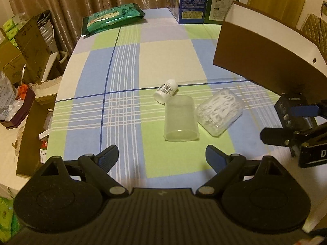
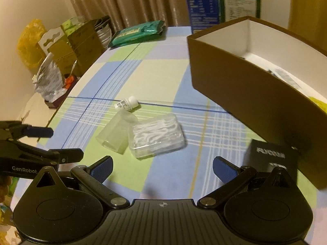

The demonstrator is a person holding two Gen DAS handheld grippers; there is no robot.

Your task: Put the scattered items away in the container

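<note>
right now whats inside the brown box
White inner walls of the brown box, and near its floor something yellow and a blurred greyish item. The near wall hides the rest.

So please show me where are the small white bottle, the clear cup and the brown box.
small white bottle [image 1: 166,90], left wrist view, labelled side.
clear cup [image 1: 180,118], left wrist view, side wall.
brown box [image 2: 245,85], right wrist view, outer wall.

We read "GenRobot" in white on the left gripper [image 2: 40,143] body, seen from the right wrist view. The small black box [image 2: 271,157] beside the brown container [image 2: 235,85] carries white lettering, looks like "FUYOOSM" but blurred, so not sure. White bottle [image 1: 166,90] on the bench has a QR-type code label, text too small. Blue carton [image 1: 191,0] and green carton [image 1: 223,2] at the far edge show printed tables, illegible. Green packet [image 1: 112,18]: print unreadable.
</note>
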